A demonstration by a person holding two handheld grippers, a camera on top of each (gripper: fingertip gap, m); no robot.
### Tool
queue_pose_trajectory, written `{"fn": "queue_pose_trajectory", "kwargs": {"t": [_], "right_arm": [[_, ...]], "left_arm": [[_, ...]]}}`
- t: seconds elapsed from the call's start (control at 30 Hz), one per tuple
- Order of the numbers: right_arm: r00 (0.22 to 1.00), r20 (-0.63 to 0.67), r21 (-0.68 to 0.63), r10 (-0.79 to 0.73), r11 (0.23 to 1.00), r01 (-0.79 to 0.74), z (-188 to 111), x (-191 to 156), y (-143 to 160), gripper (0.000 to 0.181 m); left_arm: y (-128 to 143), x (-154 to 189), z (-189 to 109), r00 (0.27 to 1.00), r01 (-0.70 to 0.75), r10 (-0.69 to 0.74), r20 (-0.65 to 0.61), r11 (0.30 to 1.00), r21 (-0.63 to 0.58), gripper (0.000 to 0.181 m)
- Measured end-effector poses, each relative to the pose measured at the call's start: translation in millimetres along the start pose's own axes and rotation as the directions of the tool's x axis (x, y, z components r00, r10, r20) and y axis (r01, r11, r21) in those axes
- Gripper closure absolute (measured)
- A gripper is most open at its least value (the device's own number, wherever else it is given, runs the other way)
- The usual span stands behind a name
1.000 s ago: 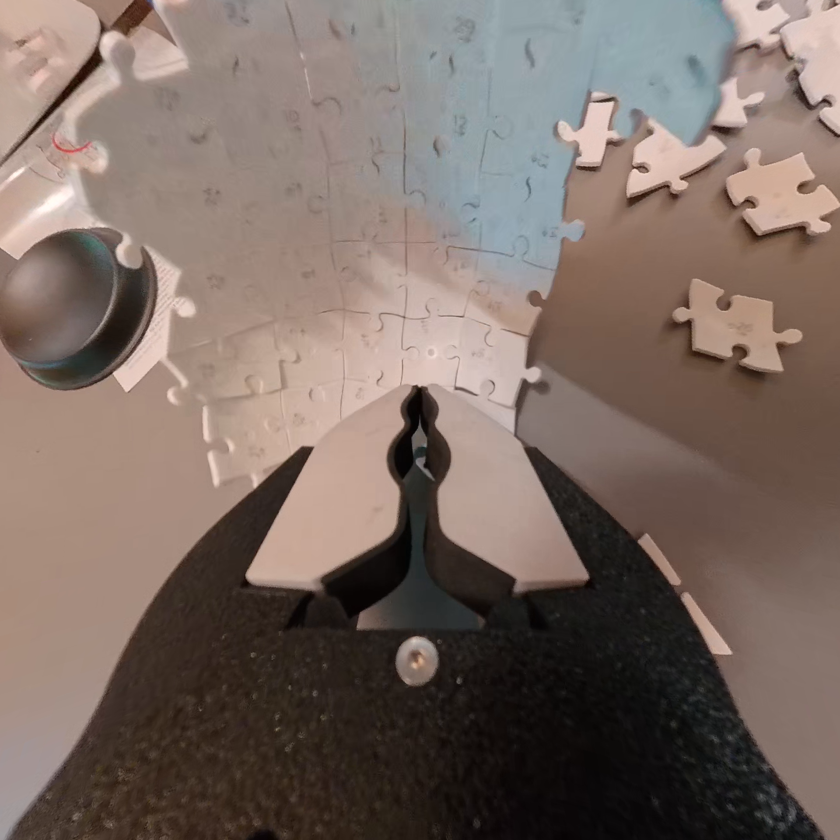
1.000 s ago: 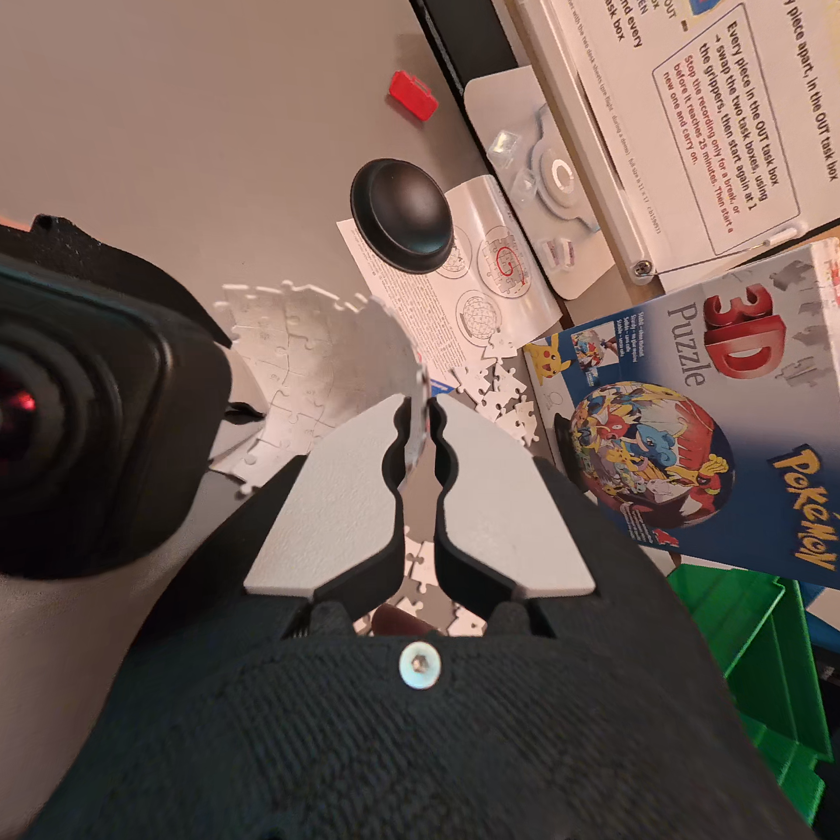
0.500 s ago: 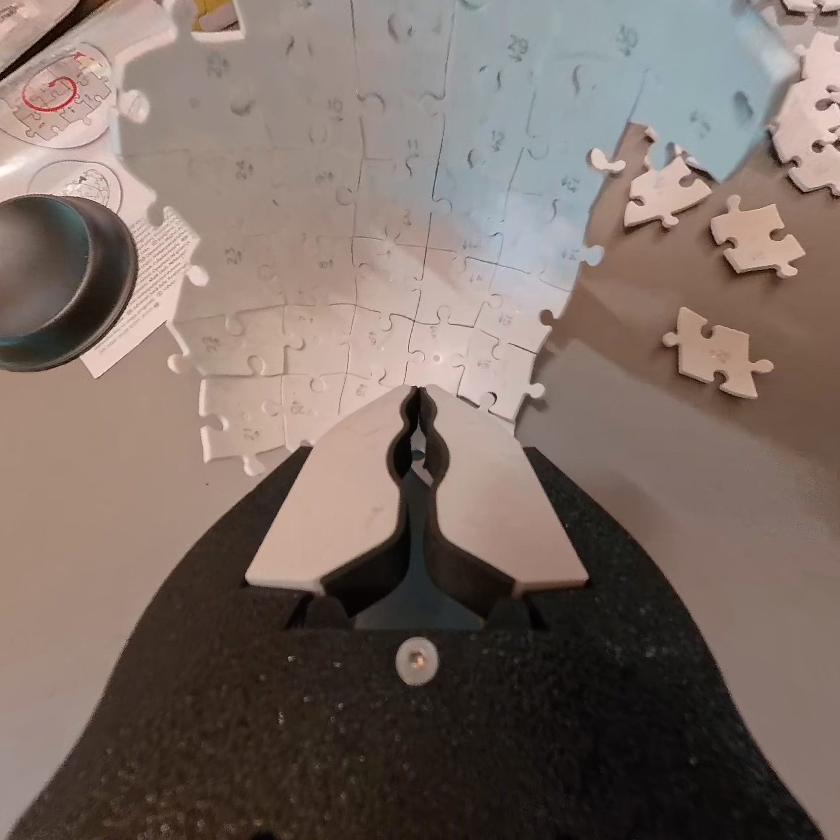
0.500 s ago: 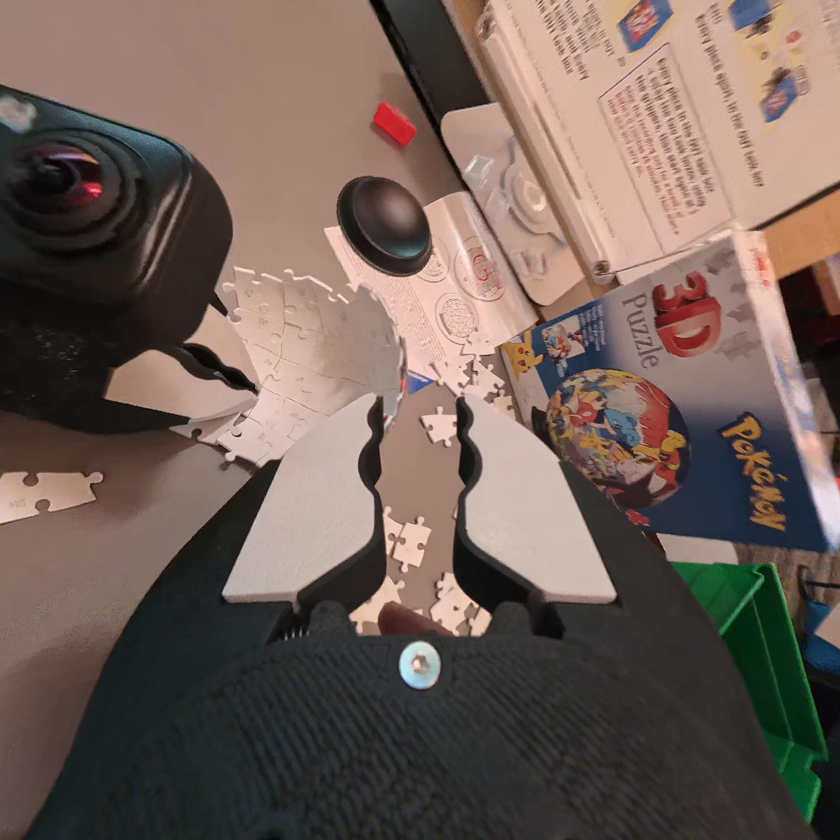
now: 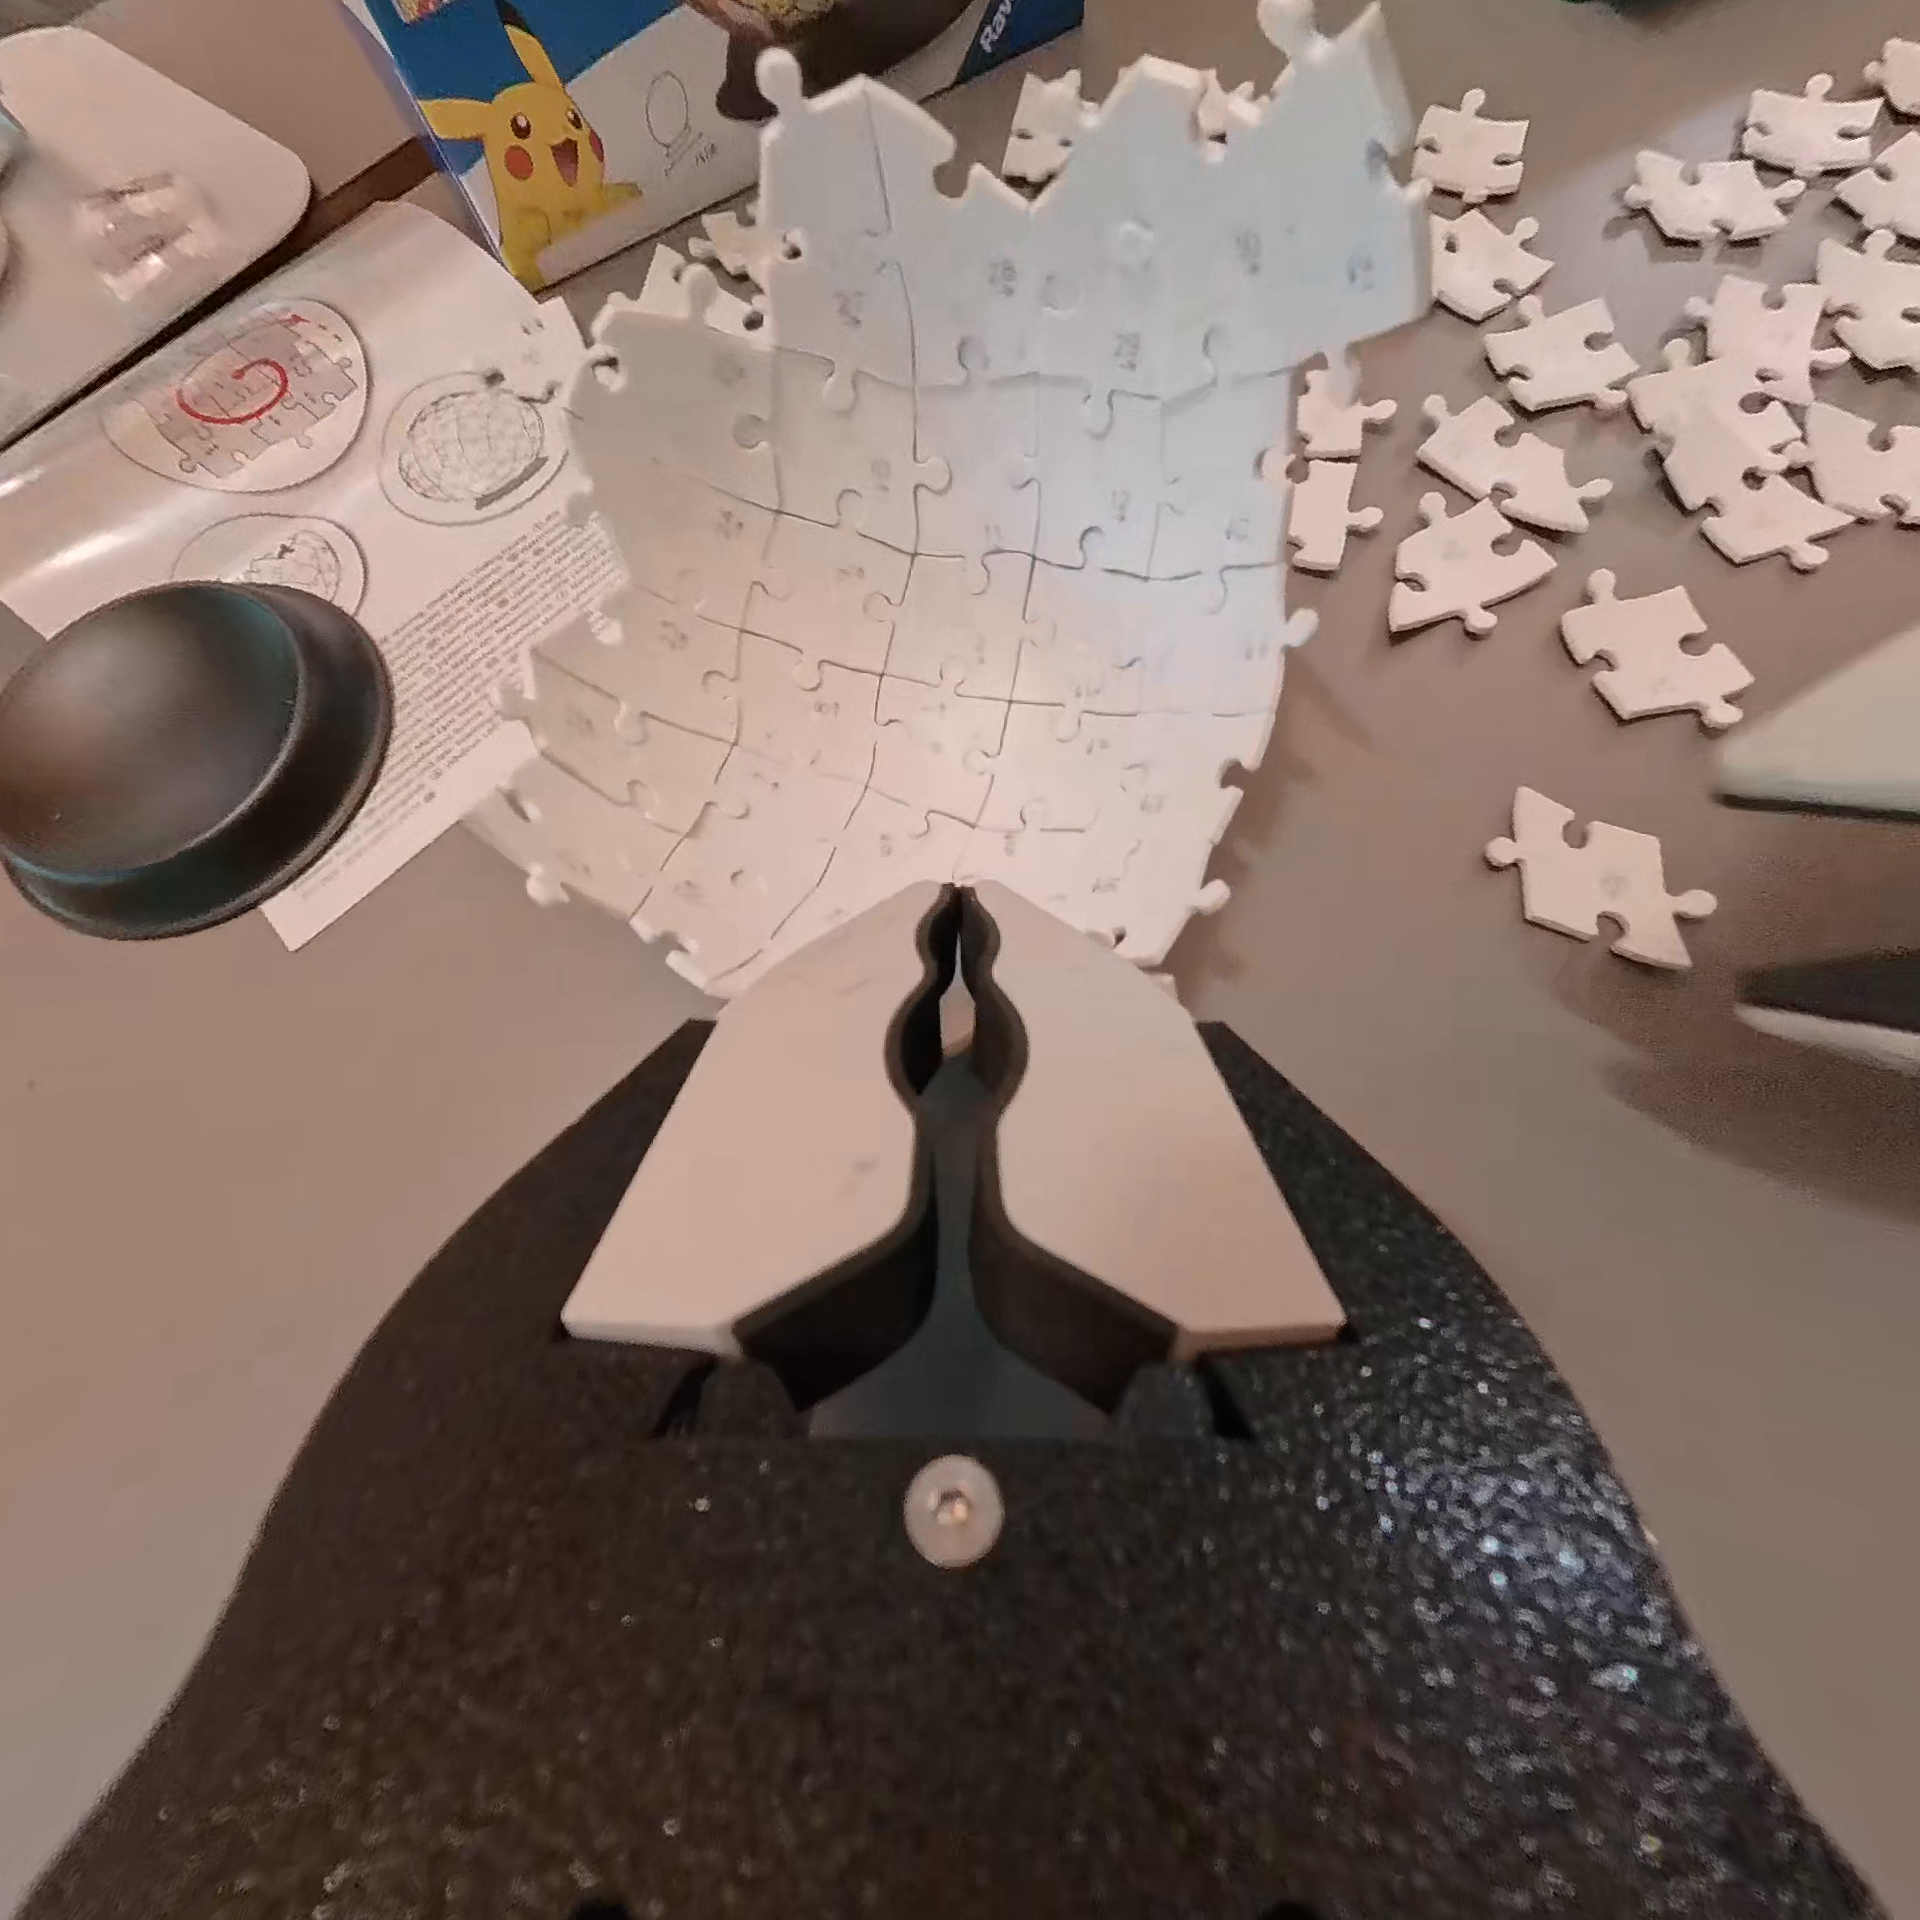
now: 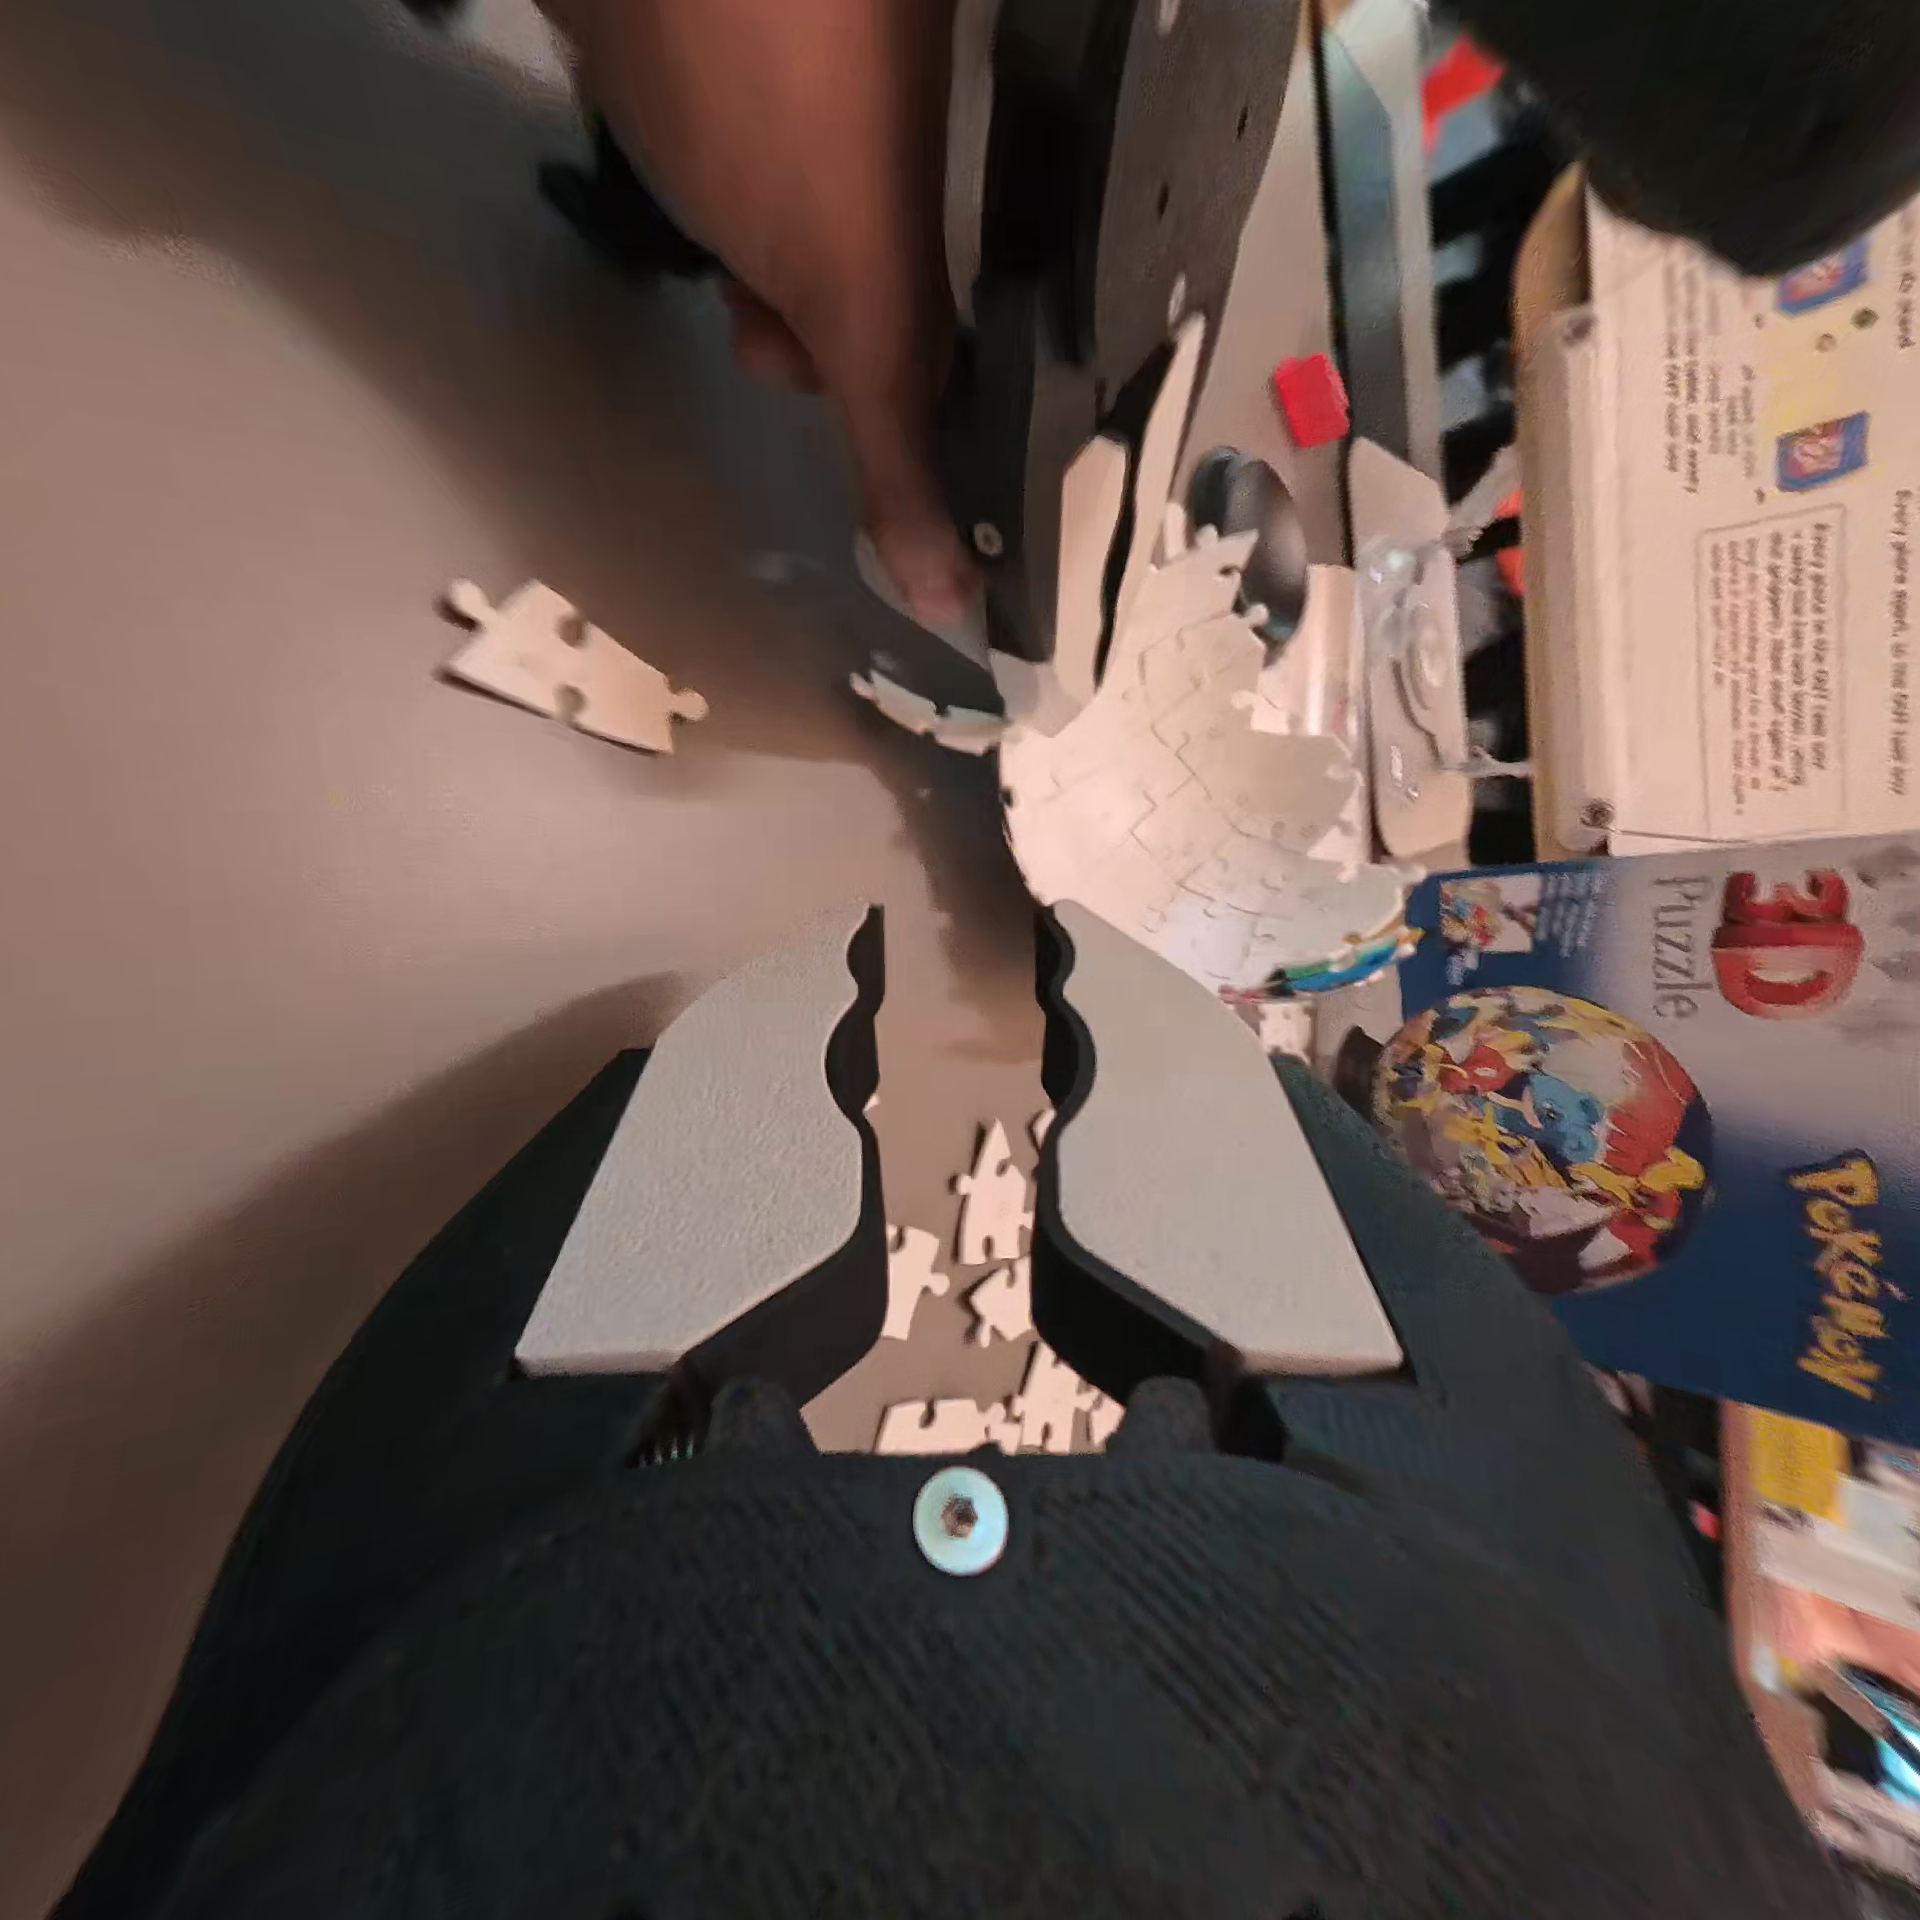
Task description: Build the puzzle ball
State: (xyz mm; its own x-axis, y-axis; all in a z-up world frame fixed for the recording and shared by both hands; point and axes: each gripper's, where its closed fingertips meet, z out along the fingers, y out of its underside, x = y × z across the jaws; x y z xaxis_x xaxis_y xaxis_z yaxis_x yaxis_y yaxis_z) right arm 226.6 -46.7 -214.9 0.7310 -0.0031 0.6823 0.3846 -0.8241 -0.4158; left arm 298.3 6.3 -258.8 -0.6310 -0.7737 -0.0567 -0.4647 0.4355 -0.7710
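Observation:
A curved white shell of joined puzzle pieces, the part-built puzzle ball [image 5: 966, 540], stands with its hollow side toward the left wrist view. My left gripper [image 5: 958, 896] is shut on its lower edge. The shell also shows in the right wrist view [image 6: 1174, 769], held by the other gripper and a hand [image 6: 831, 312]. My right gripper [image 6: 956, 920] is open and empty, a short way in front of the shell; a blurred finger of it [image 5: 1829, 748] enters the left wrist view at the right edge. Several loose white pieces [image 5: 1662, 416] lie on the grey table, one [image 5: 1600, 888] apart from the rest.
A black dome-shaped stand [image 5: 177, 748] sits on a printed instruction sheet [image 5: 312, 447] at the left. The blue puzzle box [image 6: 1662, 1122] lies behind the shell. A small red block [image 6: 1311, 400] and white boards [image 6: 1704, 520] are at the table's far side. One loose piece [image 6: 566, 665] lies left. One gripper's finger ends stand about 10 cm off the other's. From the right gripper's tips to the loose piece [image 6: 566, 665] is close to 8 cm.
My right gripper let go of the shell's rim, opened and drew back. My left gripper kept its hold and tipped the shell more upright, bringing the box and more loose pieces into view.

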Motion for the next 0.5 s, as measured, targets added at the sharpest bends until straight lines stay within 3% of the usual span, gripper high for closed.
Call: {"fn": "queue_pose_trajectory", "kwargs": {"t": [0.1,0.33,0.5], "right_arm": [[0.993,-0.109,0.000,-0.040,0.999,0.040,15,7,7,0.153],[0.965,-0.198,0.034,-0.172,0.983,0.182,38,9,-4,0.153],[0.934,-0.278,0.032,-0.223,0.970,0.241,41,15,-15,0.152]], "left_arm": [[-6,-2,-1,1.000,-0.006,0.006,0.001,0.999,0.036,0.181],[-21,-10,-9,1.000,0.024,-0.024,-0.006,0.990,0.138,0.181],[-46,-24,-35,0.997,0.076,-0.082,0.004,0.939,0.334,0.181]]}}
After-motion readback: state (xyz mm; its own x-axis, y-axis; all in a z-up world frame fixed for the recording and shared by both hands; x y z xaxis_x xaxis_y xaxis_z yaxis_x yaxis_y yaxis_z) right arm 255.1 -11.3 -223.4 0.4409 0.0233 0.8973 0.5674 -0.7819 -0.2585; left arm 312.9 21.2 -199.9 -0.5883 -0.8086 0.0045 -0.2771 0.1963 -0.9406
